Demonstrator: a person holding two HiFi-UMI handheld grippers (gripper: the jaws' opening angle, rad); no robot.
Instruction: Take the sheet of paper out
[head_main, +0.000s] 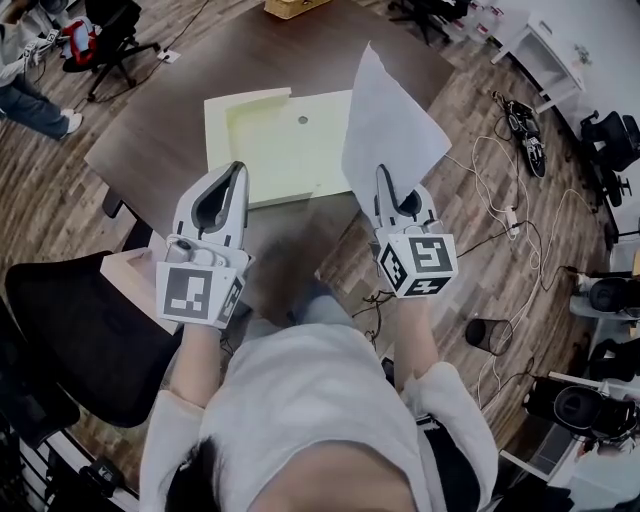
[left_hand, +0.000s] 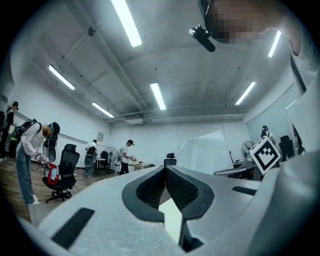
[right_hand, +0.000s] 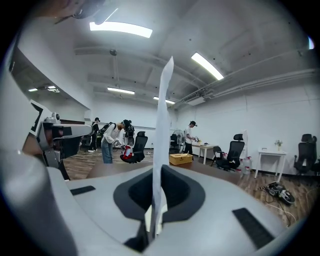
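Observation:
A white sheet of paper (head_main: 392, 112) stands upright in the air, and my right gripper (head_main: 383, 172) is shut on its lower edge. The right gripper view shows the sheet (right_hand: 163, 120) edge-on, rising from between the closed jaws of that gripper (right_hand: 155, 169). A pale yellow open folder (head_main: 268, 150) lies flat on the brown table (head_main: 160, 130). My left gripper (head_main: 237, 168) hovers over the folder's near edge with its tips together (left_hand: 165, 168). I see nothing clearly held in it. The lifted sheet (left_hand: 206, 149) also shows in the left gripper view.
A black office chair (head_main: 80, 330) stands close at my left. Cables (head_main: 505, 205) trail over the wooden floor at the right. A cardboard box (right_hand: 181, 159) sits at the table's far end. People and office chairs (left_hand: 62, 170) stand further off.

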